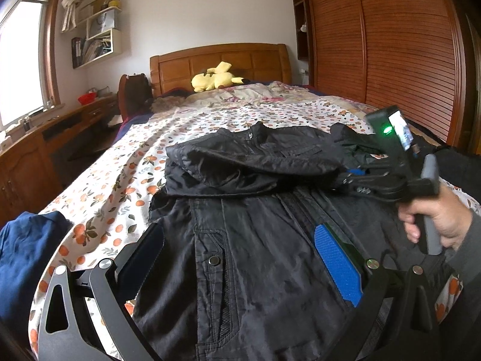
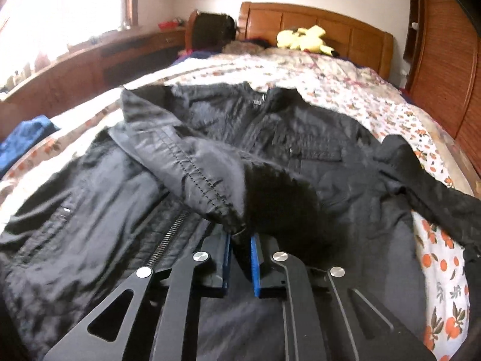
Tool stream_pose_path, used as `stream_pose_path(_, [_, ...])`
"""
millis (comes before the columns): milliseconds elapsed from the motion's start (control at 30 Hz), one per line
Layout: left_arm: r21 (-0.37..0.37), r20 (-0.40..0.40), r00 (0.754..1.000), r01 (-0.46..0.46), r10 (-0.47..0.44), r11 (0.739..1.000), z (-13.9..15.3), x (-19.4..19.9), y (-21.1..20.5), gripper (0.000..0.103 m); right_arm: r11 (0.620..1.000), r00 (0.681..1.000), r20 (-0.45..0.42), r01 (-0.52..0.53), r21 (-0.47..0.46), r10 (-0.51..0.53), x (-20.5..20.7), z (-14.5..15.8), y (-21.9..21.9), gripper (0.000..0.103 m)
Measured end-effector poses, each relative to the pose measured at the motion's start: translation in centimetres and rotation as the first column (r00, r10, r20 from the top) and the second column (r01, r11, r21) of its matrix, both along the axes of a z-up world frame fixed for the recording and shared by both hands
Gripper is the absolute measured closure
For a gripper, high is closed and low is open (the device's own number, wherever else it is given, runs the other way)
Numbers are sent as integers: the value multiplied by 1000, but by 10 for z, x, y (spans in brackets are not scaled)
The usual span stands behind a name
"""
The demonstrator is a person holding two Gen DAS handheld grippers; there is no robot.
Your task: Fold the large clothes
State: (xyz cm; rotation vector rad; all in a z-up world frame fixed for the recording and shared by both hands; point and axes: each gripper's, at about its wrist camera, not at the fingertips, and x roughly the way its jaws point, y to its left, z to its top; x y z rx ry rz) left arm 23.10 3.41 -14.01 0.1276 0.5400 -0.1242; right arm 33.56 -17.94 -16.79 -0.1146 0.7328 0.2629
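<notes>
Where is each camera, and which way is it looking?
Left wrist: sits on the left gripper, which is open over the jacket; looks up the bed to the headboard. The right hand and right gripper show at the right.
Right wrist: sits on the right gripper, shut on the sleeve; also looks toward the headboard. Only its own fingers show.
Both see: the jacket, bed and yellow plush.

You will find no text, label, brand or number clear enough to read in either view; the small lit screen on the right-hand device shows only a blur.
</notes>
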Motion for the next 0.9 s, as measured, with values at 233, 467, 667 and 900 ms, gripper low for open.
stream_pose_path(233, [-7,5,1000,2,-2,1000,1,0,2,2,995,995,67,-80,67,76,-42,40,-5,95])
stream_pose_path(467, [-10,11,1000,11,-11,1000,3,3,-4,2,979,986,68,-158,127,151,-71,56,-6,96])
stream_pose_path(667, [-10,15,1000,24,-24,1000,4,8,-15,2,946,976,62,-218,240,209,-88,65,-13,96])
stream_pose_path(900, [-7,7,999,44,-44,999,-1,16,-36,2,971,992,56,-123,206,113,-80,57,-35,93])
